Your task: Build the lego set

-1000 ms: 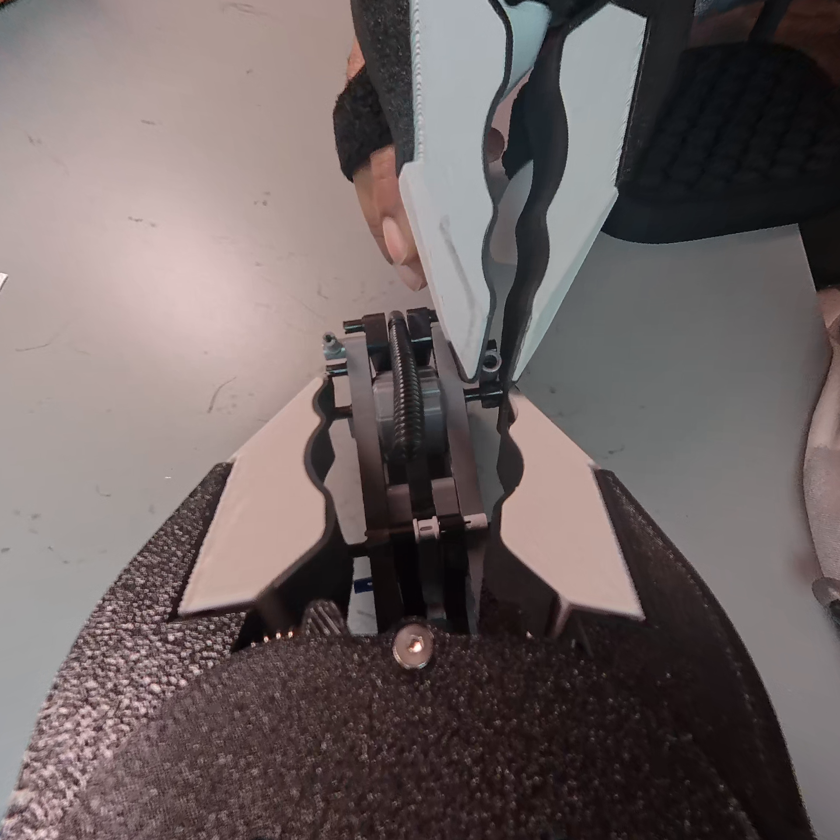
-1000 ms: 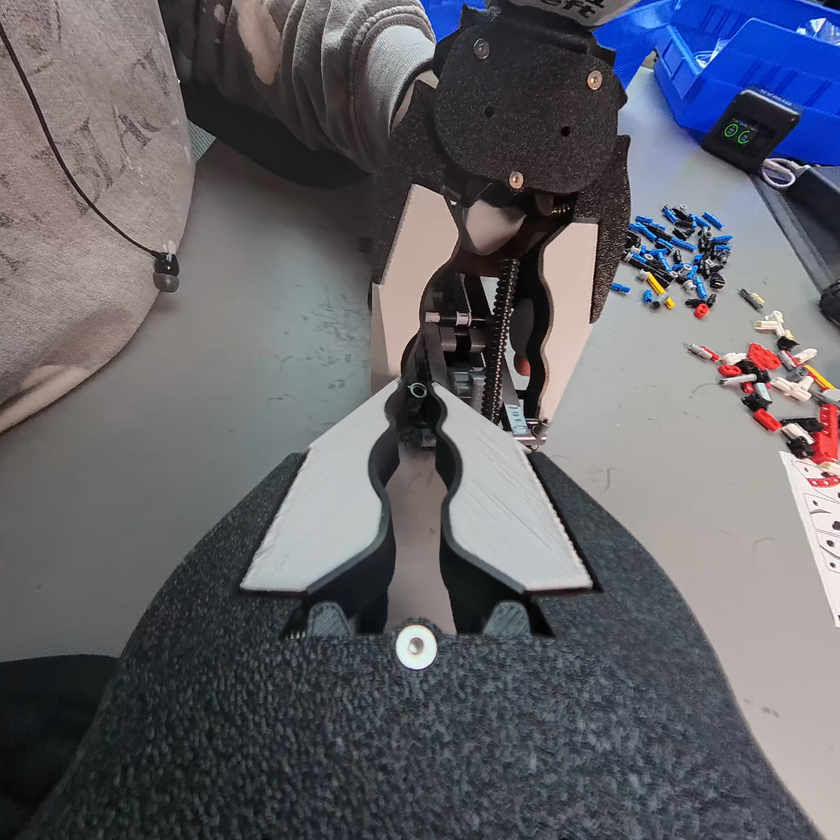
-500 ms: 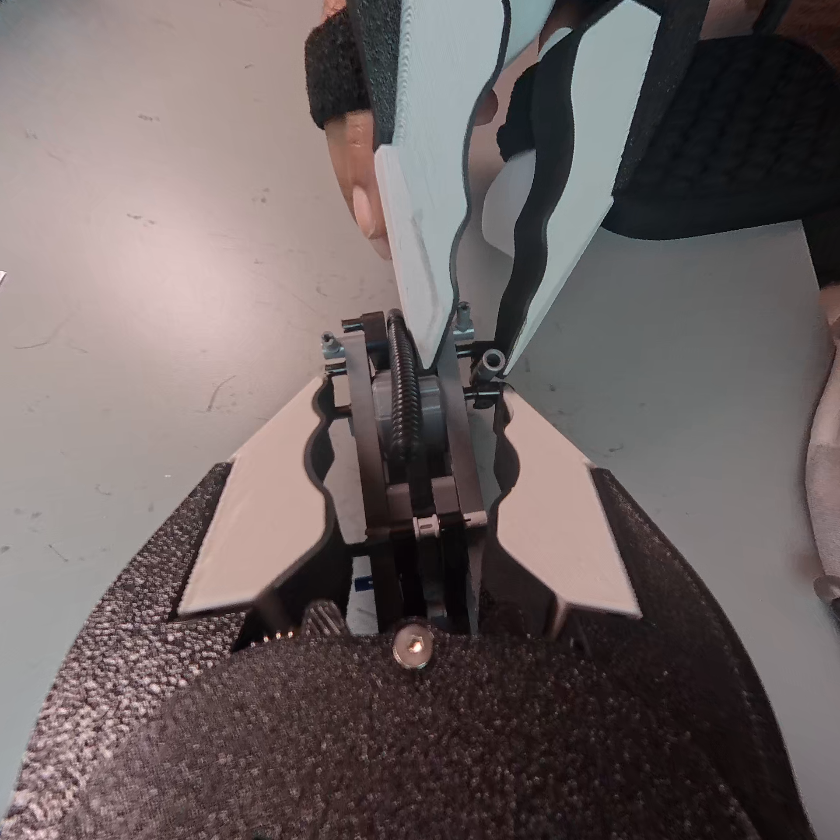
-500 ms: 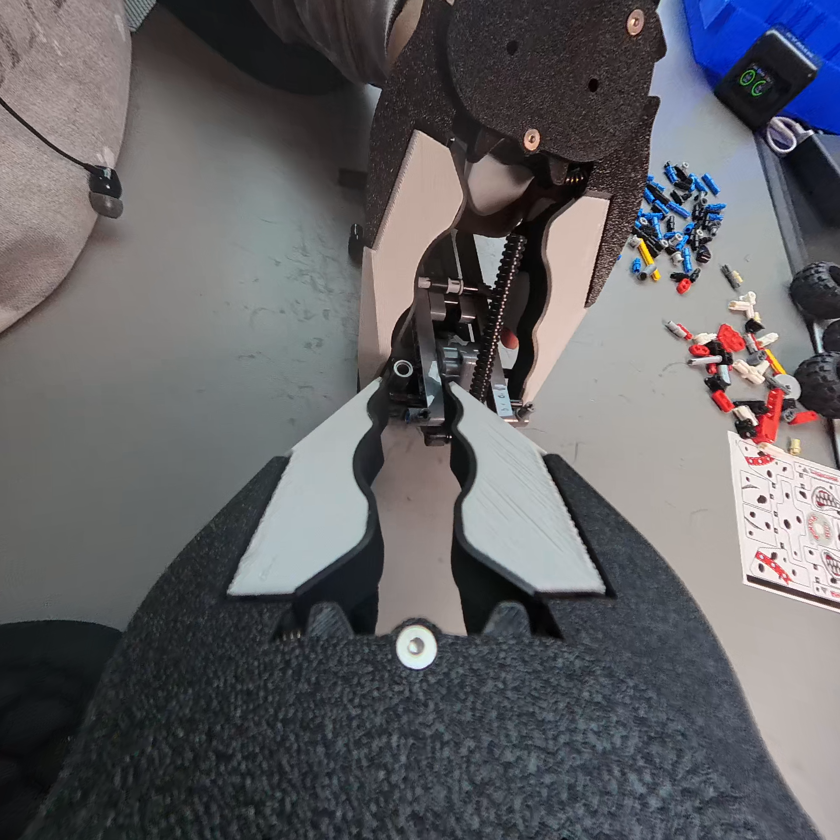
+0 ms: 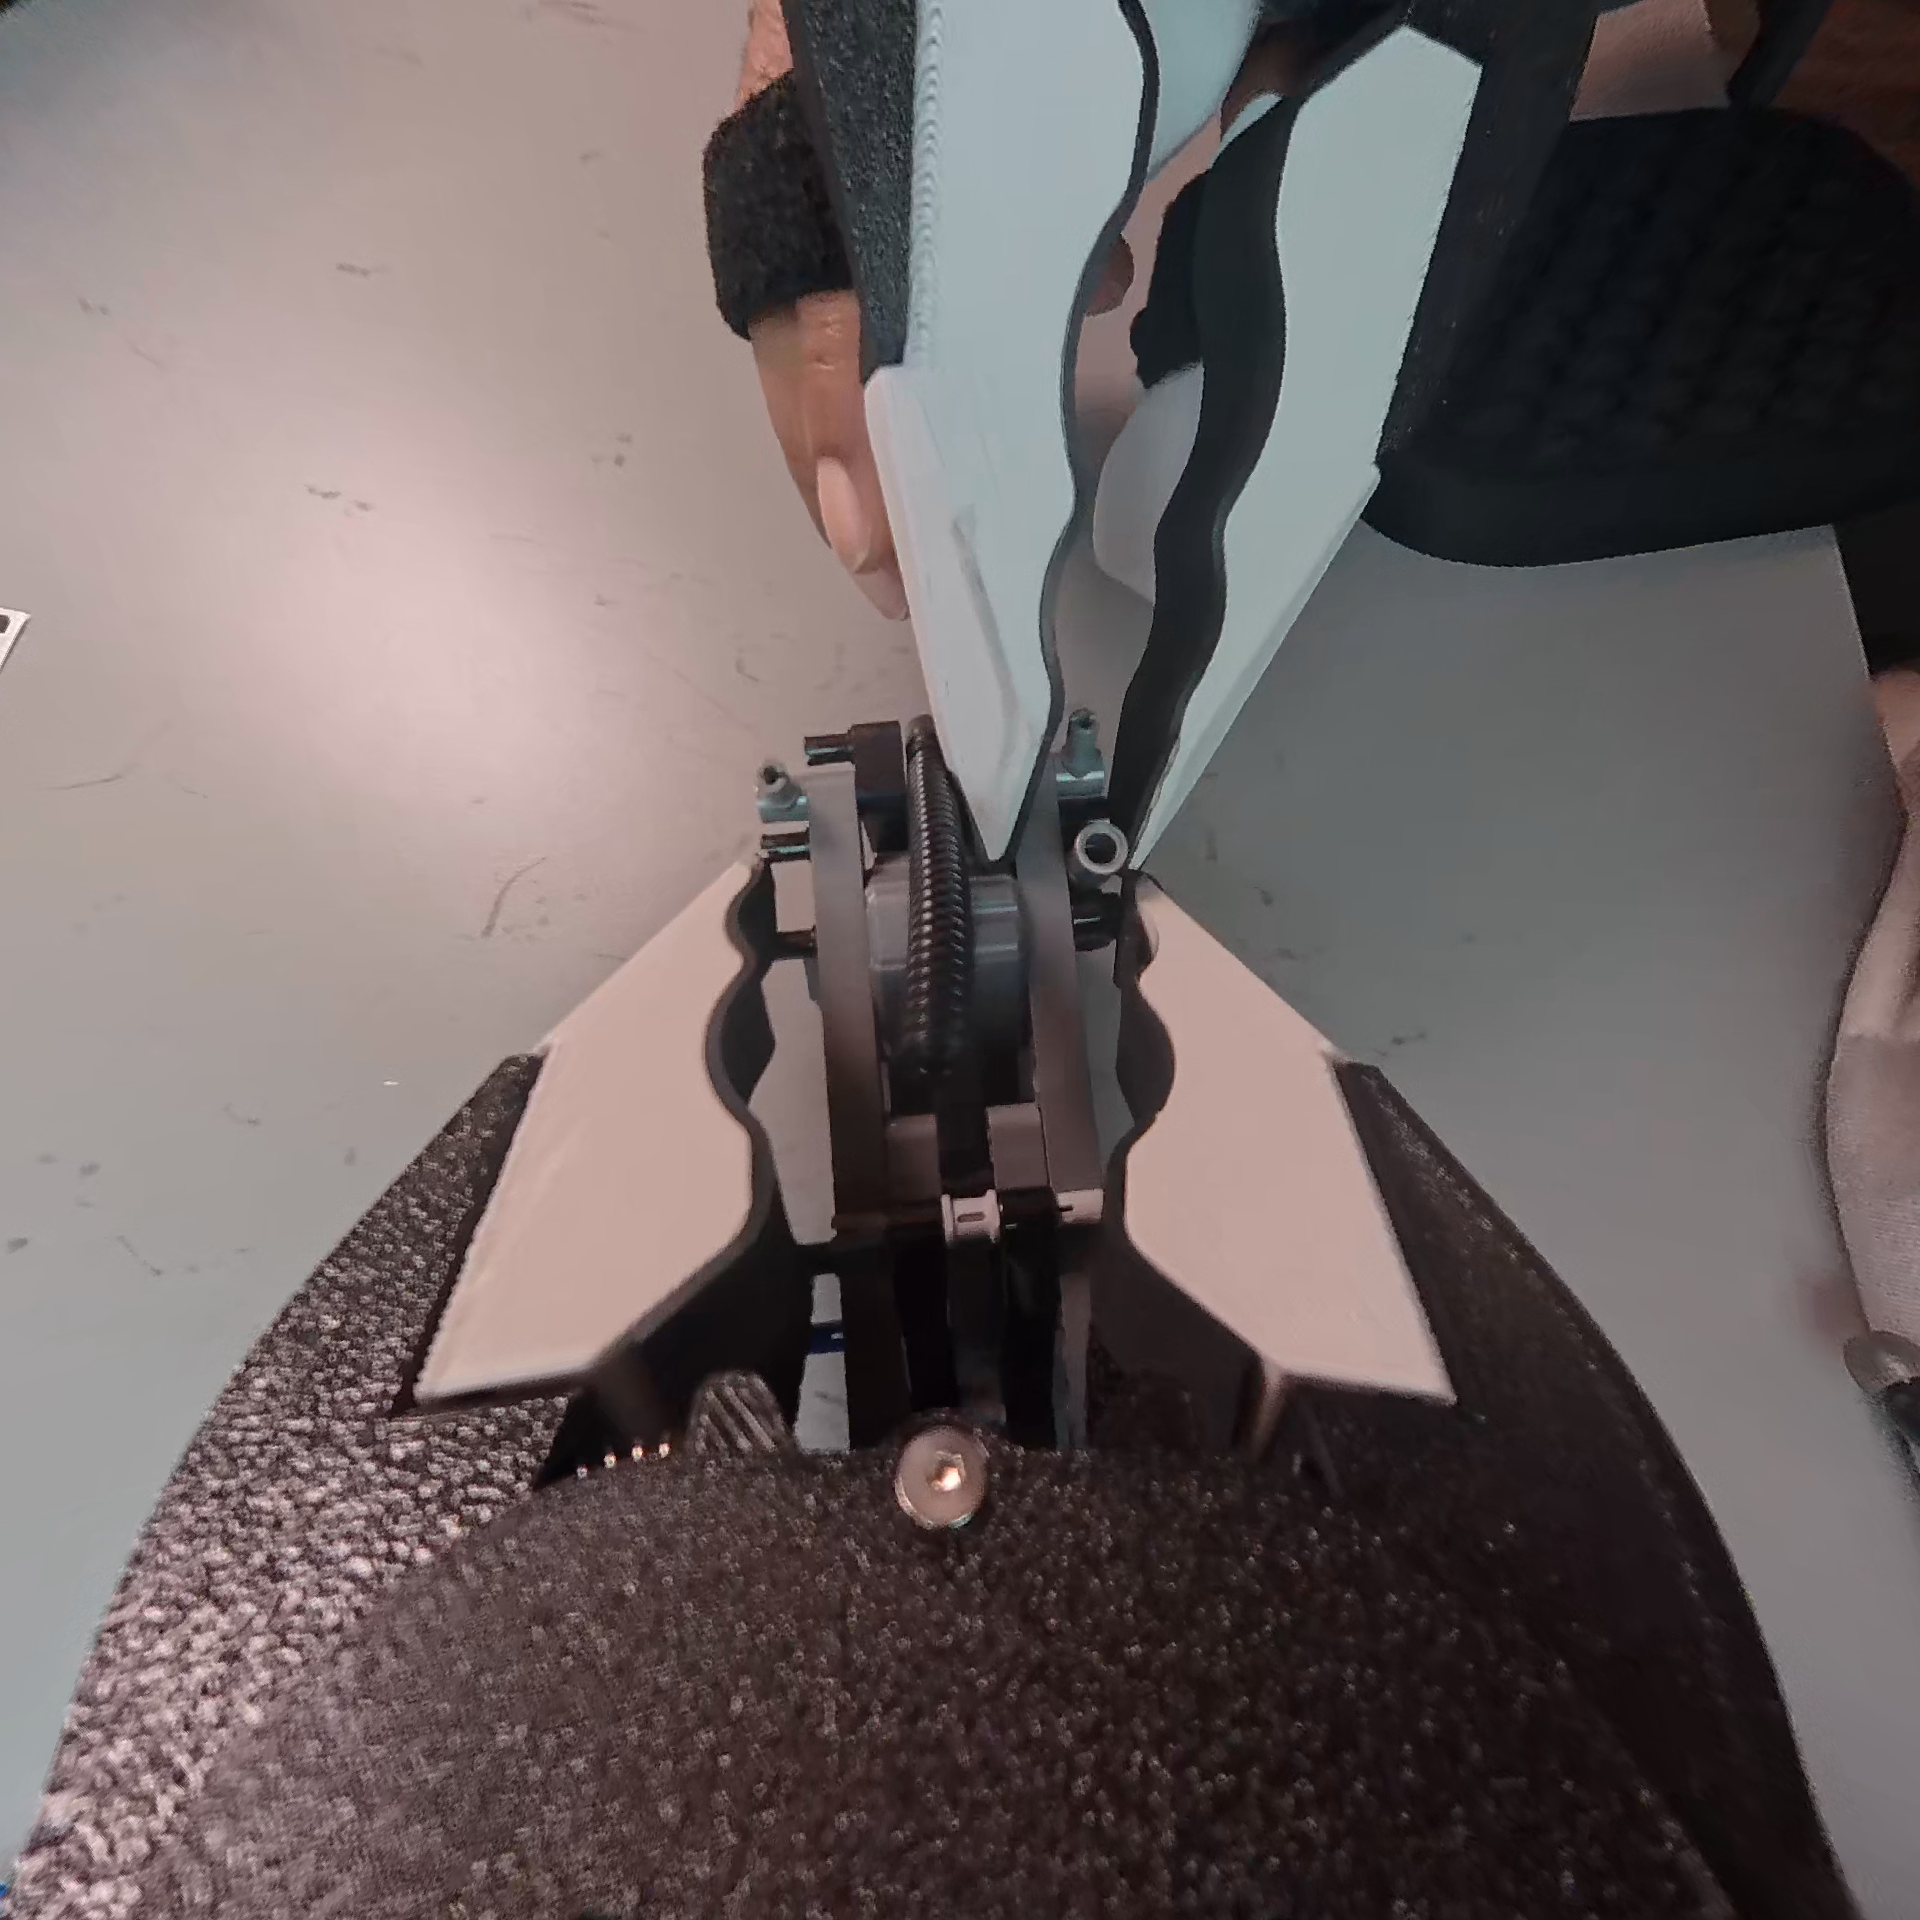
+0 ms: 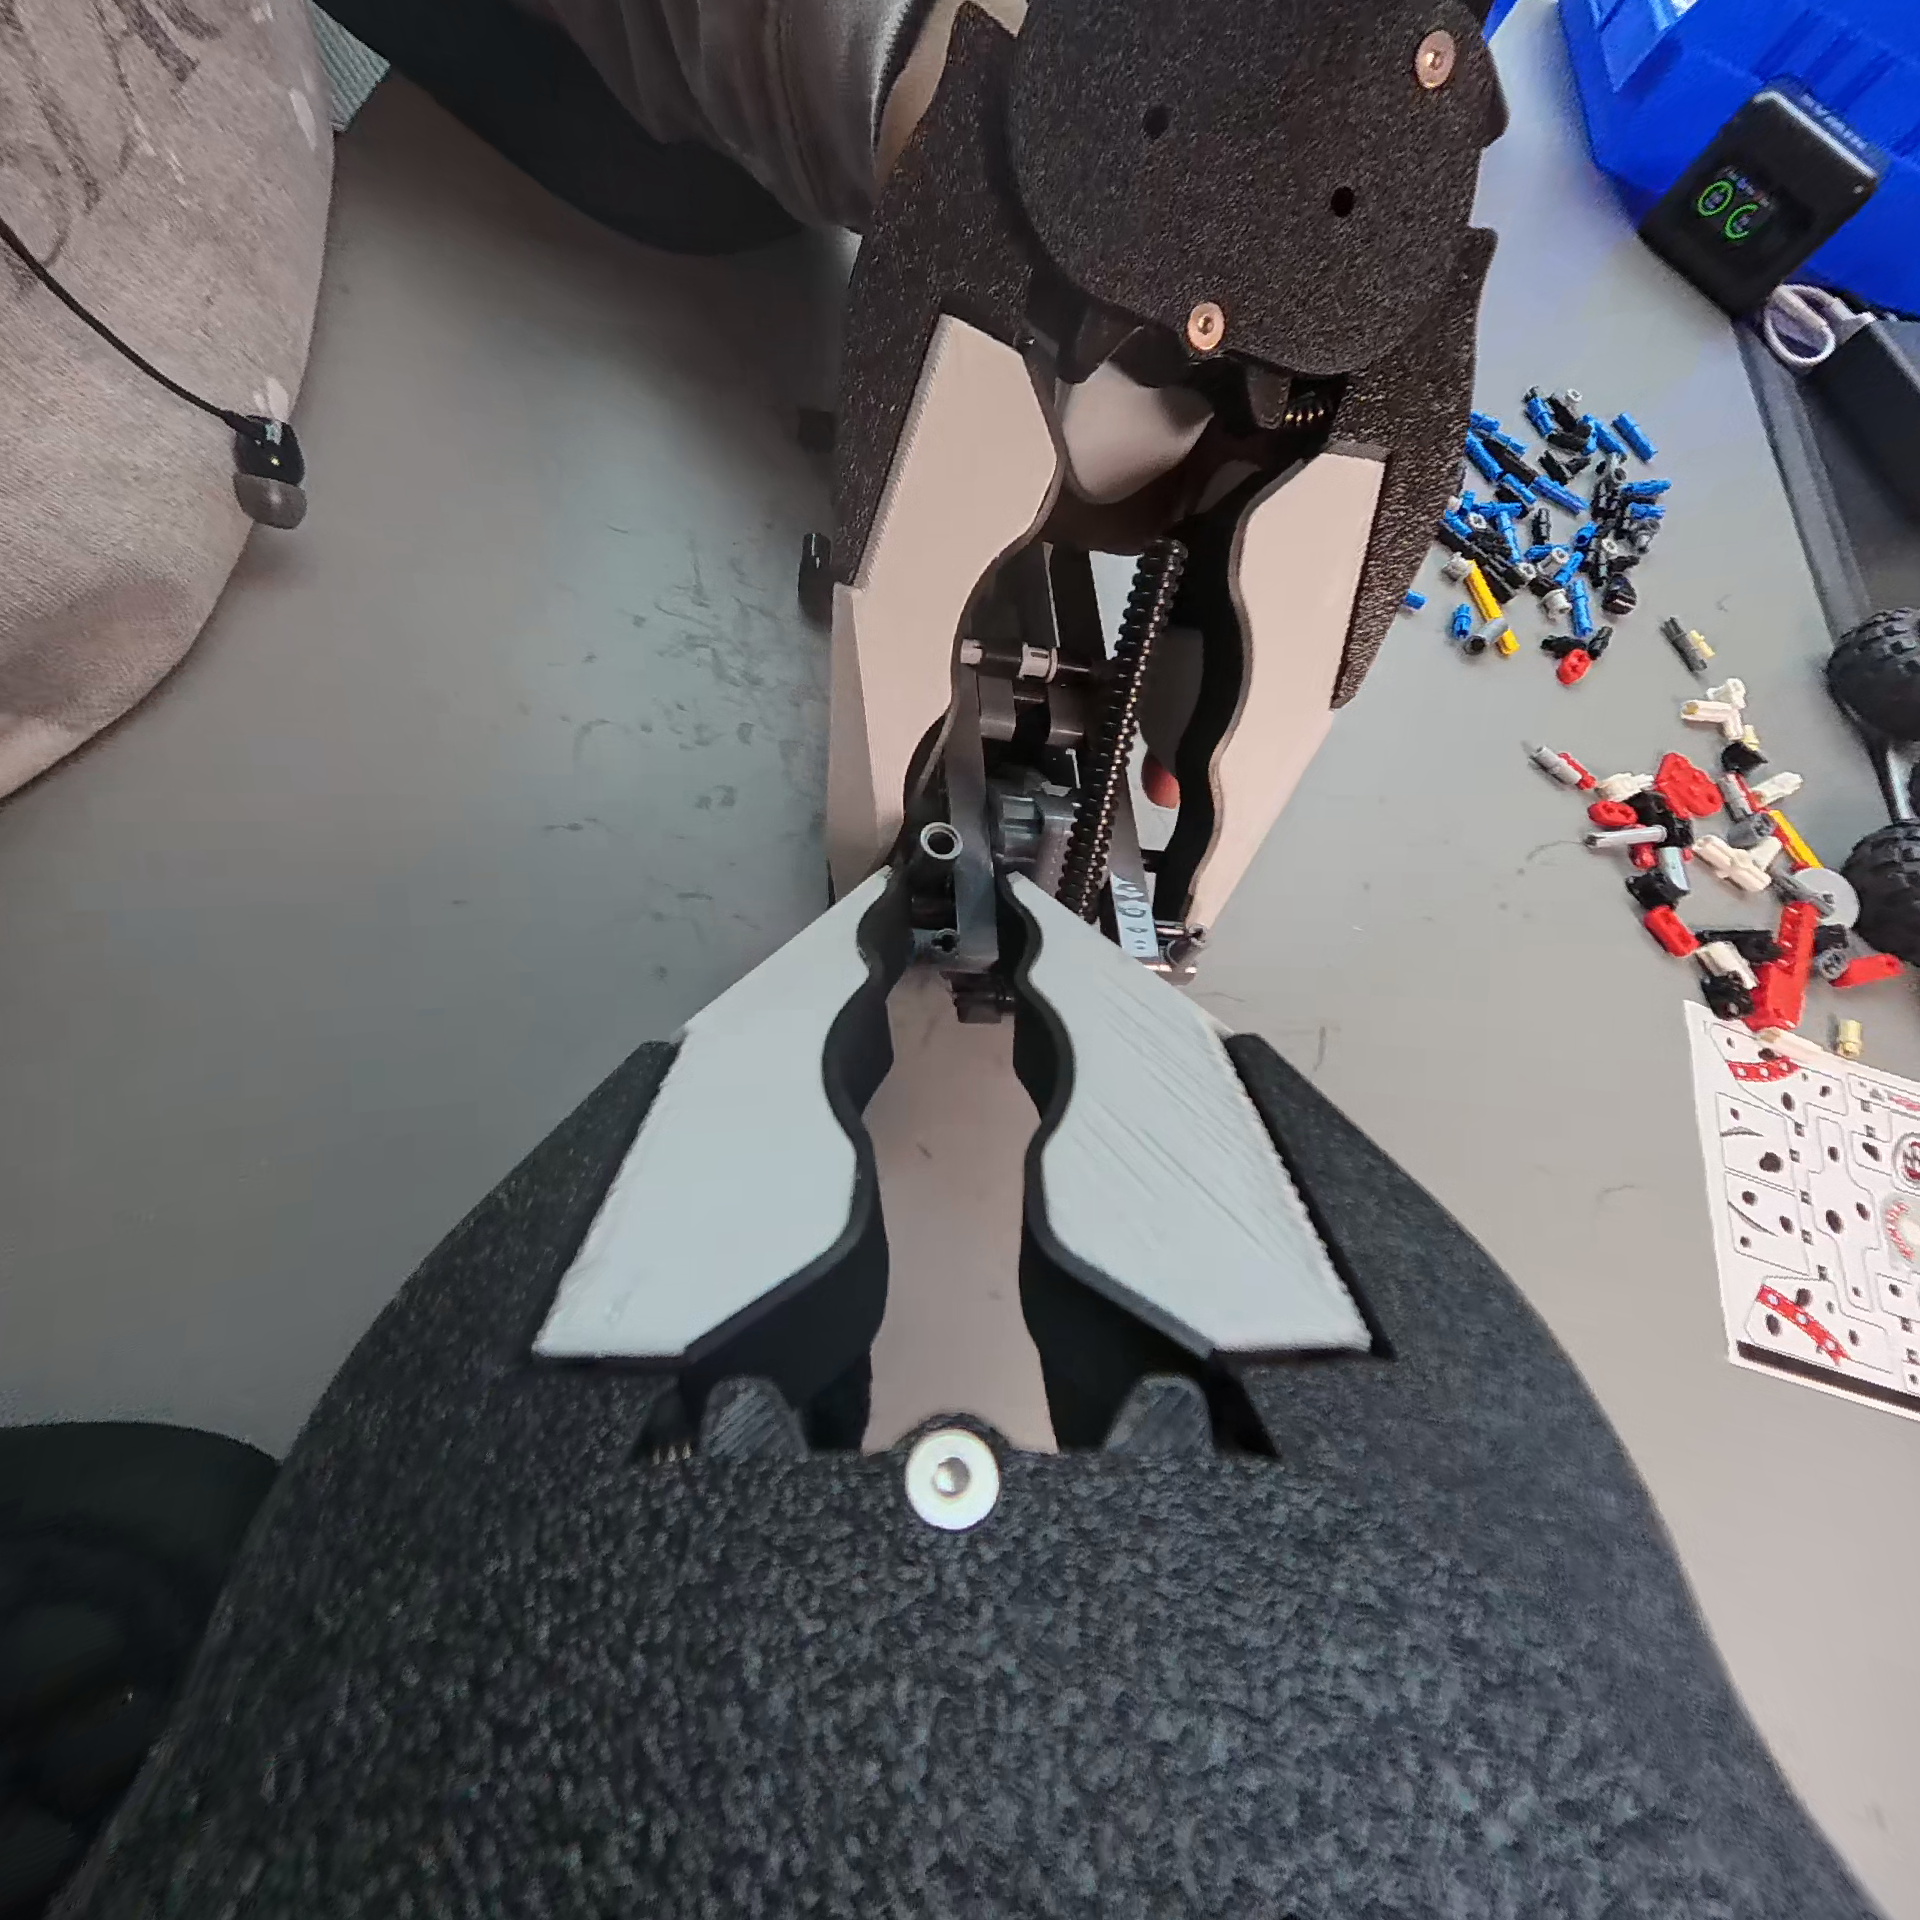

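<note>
Lego assembly (image 5: 951, 997): black and grey beams with a black ribbed hose along its top, lodged lengthwise between the fingers of the left gripper (image 5: 940, 904), above the grey table (image 5: 312, 623).

Left gripper: fingers set wide either side of the assembly; contact with the beams is hidden, so whether it clamps them cannot be told. In the right wrist view it (image 6: 1049, 894) points down toward the camera, body tilted up and away, a grey sleeve (image 6: 748, 94) behind it.

Right gripper (image 6: 951, 925): jaws narrowed at the far end of the assembly (image 6: 1013, 790), one black beam between the tips; actual pinch cannot be confirmed. In the left wrist view it (image 5: 1070, 831) descends from above, tips on either side of a beam, just beside a small grey bush (image 5: 1099, 854). A bare finger (image 5: 831, 457) and black wrist strap (image 5: 764, 229) lie along its outer side.

Outward, to the right gripper's right:
- loose pile of blue and black pins (image 6: 1548, 530);
- cluster of red, white and black parts (image 6: 1725, 862);
- black knobbly tyres (image 6: 1881, 665);
- printed sticker sheet (image 6: 1818, 1205), red and white; writing too small to read;
- blue bins (image 6: 1714, 94) with a black device (image 6: 1756, 197) showing green rings.

To its left: grey garment (image 6: 135, 312) with a black cord and earbud (image 6: 268, 468).
</note>
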The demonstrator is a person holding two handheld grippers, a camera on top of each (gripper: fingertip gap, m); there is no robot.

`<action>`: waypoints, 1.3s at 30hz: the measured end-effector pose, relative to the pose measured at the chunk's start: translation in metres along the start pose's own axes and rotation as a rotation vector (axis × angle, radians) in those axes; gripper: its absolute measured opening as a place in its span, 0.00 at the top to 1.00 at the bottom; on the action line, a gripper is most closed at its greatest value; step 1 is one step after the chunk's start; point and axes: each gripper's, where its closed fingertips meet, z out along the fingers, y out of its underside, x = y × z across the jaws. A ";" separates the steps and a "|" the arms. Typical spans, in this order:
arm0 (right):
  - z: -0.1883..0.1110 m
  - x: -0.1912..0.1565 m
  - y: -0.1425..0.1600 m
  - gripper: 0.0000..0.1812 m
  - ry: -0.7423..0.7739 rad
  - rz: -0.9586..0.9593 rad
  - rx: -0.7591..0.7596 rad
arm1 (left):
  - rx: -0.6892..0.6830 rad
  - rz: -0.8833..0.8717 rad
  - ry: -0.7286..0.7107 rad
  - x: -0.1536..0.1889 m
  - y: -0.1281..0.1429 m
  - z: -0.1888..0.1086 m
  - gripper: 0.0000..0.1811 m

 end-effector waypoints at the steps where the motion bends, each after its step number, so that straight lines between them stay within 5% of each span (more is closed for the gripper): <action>1: 0.000 0.000 0.000 0.91 0.011 0.006 0.001 | -0.002 0.005 -0.002 0.000 0.000 0.000 0.63; 11: -0.027 0.006 -0.004 0.74 0.128 0.187 0.105 | 0.015 0.034 0.005 0.000 -0.007 -0.015 0.54; 19: 0.001 0.018 0.009 0.54 0.091 0.274 0.044 | -0.078 -0.045 -0.008 0.000 0.016 -0.022 0.55; 25: 0.013 0.023 0.009 0.65 0.062 0.224 0.023 | -0.050 -0.061 -0.027 0.001 0.016 -0.018 0.73; 35: 0.011 0.020 0.010 0.65 0.108 0.214 0.001 | -0.038 -0.025 -0.011 0.006 0.014 -0.018 0.67; 39: 0.009 0.025 0.013 0.65 0.155 0.252 -0.006 | -0.021 -0.002 -0.098 -0.011 0.011 -0.045 0.65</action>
